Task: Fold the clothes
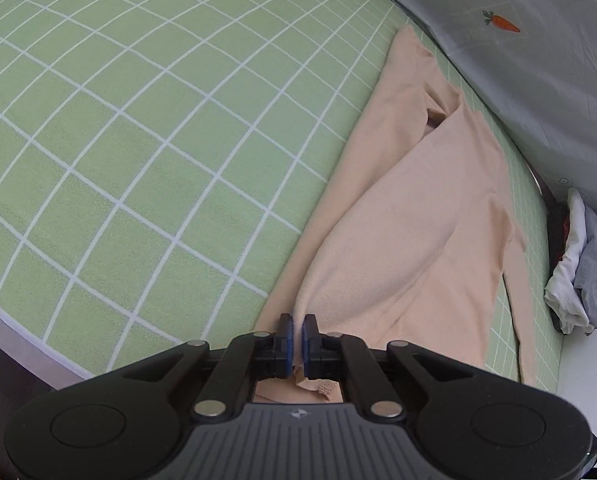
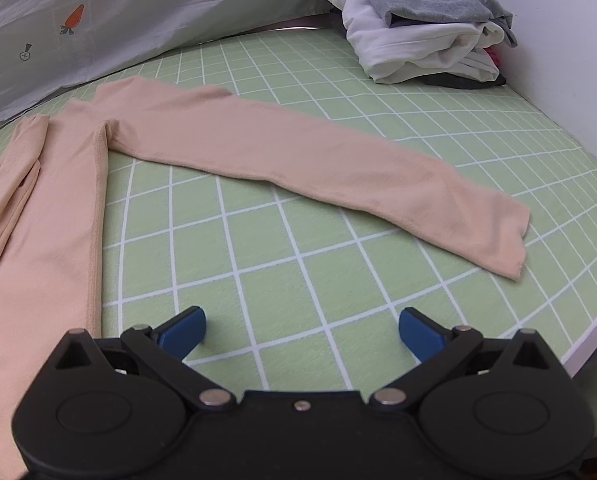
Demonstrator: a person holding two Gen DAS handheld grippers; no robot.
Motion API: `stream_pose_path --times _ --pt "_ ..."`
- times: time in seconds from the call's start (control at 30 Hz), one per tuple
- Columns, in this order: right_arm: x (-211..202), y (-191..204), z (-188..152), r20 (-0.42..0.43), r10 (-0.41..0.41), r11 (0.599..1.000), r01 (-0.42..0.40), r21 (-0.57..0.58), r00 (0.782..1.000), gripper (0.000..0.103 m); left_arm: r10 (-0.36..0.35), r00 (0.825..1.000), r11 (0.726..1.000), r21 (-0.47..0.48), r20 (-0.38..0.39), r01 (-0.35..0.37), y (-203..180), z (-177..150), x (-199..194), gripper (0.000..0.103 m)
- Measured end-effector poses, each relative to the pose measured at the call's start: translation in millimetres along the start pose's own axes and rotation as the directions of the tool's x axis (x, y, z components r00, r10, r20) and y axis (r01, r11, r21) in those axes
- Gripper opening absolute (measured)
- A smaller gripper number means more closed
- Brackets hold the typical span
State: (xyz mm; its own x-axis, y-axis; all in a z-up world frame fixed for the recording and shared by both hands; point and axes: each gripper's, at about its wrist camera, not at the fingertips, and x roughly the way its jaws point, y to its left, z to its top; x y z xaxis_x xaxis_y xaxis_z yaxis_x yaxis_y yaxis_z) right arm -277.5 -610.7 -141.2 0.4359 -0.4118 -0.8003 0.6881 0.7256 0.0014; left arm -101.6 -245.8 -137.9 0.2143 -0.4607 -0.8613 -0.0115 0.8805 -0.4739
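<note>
Nearest in the left wrist view, the left gripper is seen with its jaws pressed together on a bunched edge of the peach long-sleeved top, a scrap of the fabric showing behind the pads. From that pinch the cloth is drawn up in a ridge, folded over the flat part of the garment that runs away toward the far right of the green checked mat.

In the right wrist view, the right gripper is held above bare mat with its jaws spread wide and nothing between them. The body of the top lies to its left, and one sleeve is stretched flat across the mat toward the right, its cuff well apart from the gripper.

Farther off, a pile of white and grey clothes is heaped at the far right corner, and a carrot-print sheet runs along the far edge.

Since only one corner appears to be gripped, the fold may be dragged askew if the cloth is carried across by the left side alone. The thin fabric could also slip from the pinch, or the outstretched sleeve could be pulled out of line and left wrinkled under the fold.
</note>
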Motion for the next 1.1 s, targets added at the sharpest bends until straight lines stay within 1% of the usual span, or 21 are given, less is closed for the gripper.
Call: stream_pose_path --times 0.1,0.13,0.2,0.3,0.33,0.43,0.5,0.6,0.63,0.73,0.8,0.9,0.93,1.0,1.03,1.07,1.1 --pt "-0.4 0.8 0.3 -0.003 -0.001 1.000 0.001 0.001 1.000 0.103 0.034 0.999 0.999 0.042 0.002 -0.034 -7.3 2.9 0.3 0.009" --pt "-0.5 1.1 0.4 -0.004 -0.001 1.000 0.001 0.002 1.000 0.103 0.049 0.999 0.997 0.062 0.008 -0.049 -11.3 3.9 -0.5 0.012" --pt "-0.4 1.4 1.0 -0.007 0.000 1.000 0.000 0.004 1.000 0.103 0.058 0.997 0.992 0.110 0.049 -0.063 -21.5 6.8 -6.4 0.029" --pt "0.0 1.6 3.0 -0.018 0.003 1.000 -0.003 0.007 1.000 0.103 0.062 0.992 0.979 0.186 0.113 -0.082 -38.6 12.5 -14.3 0.040" --pt "0.1 2.3 3.8 -0.021 0.003 1.000 -0.003 0.005 1.000 0.103 0.063 0.990 0.972 0.217 0.125 -0.090 -45.4 15.5 -13.9 0.045" --pt "1.4 6.2 7.6 -0.025 0.006 1.000 -0.006 0.011 1.000 0.103 0.067 0.985 0.944 0.308 0.160 -0.114 -65.8 24.5 -12.6 0.053" --pt "1.6 11.1 13.8 -0.011 0.002 1.000 -0.002 0.009 1.000 0.103 0.067 0.981 0.921 0.367 0.183 -0.131 -79.5 30.5 -11.8 0.055" --pt "0.1 21.2 31.2 0.011 0.015 1.000 -0.015 0.019 1.000 0.103 0.063 0.981 0.895 0.424 0.183 -0.137 -94.8 38.9 -3.4 0.071" --pt "-0.4 24.6 37.2 0.018 0.020 1.000 -0.021 0.023 1.000 0.103 0.064 0.981 0.886 0.442 0.185 -0.141 -99.4 42.3 -1.0 0.073" --pt "-0.6 39.0 57.1 0.030 0.037 0.998 -0.039 0.049 0.999 0.103 0.063 0.980 0.857 0.493 0.189 -0.150 -112.7 53.9 5.8 0.073" --pt "1.3 56.7 71.7 0.038 0.043 0.998 -0.045 0.053 0.998 0.103 0.057 0.982 0.839 0.524 0.180 -0.145 -120.1 64.6 9.6 0.072" --pt "1.7 87.3 90.2 0.075 0.069 0.996 -0.073 0.055 0.995 0.101 0.049 0.985 0.811 0.569 0.168 -0.137 -131.3 80.6 15.3 0.069" --pt "1.9 99.0 95.6 0.084 0.082 0.995 -0.087 0.058 0.993 0.098 0.047 0.986 0.799 0.586 0.161 -0.134 -134.4 86.2 17.6 0.065" --pt "3.3 123.5 105.3 0.098 0.109 0.992 -0.115 0.058 0.989 0.095 0.037 0.989 0.776 0.620 0.143 -0.119 -139.6 97.7 22.3 0.061" --pt "4.5 136.2 108.6 0.098 0.117 0.991 -0.122 0.052 0.988 0.091 0.023 0.991 0.765 0.635 0.133 -0.103 -141.8 103.5 24.6 0.057" --pt "6.4 150.5 111.4 0.093 0.117 0.992 -0.121 0.045 0.989 0.089 0.010 0.992 0.755 0.650 0.122 -0.088 -144.0 109.4 26.9 0.055" --pt "8.6 163.4 113.1 0.087 0.115 0.992 -0.119 0.039 0.990 0.083 -0.005 0.994 0.744 0.665 0.111 -0.070 -145.7 115.6 29.4 0.053"
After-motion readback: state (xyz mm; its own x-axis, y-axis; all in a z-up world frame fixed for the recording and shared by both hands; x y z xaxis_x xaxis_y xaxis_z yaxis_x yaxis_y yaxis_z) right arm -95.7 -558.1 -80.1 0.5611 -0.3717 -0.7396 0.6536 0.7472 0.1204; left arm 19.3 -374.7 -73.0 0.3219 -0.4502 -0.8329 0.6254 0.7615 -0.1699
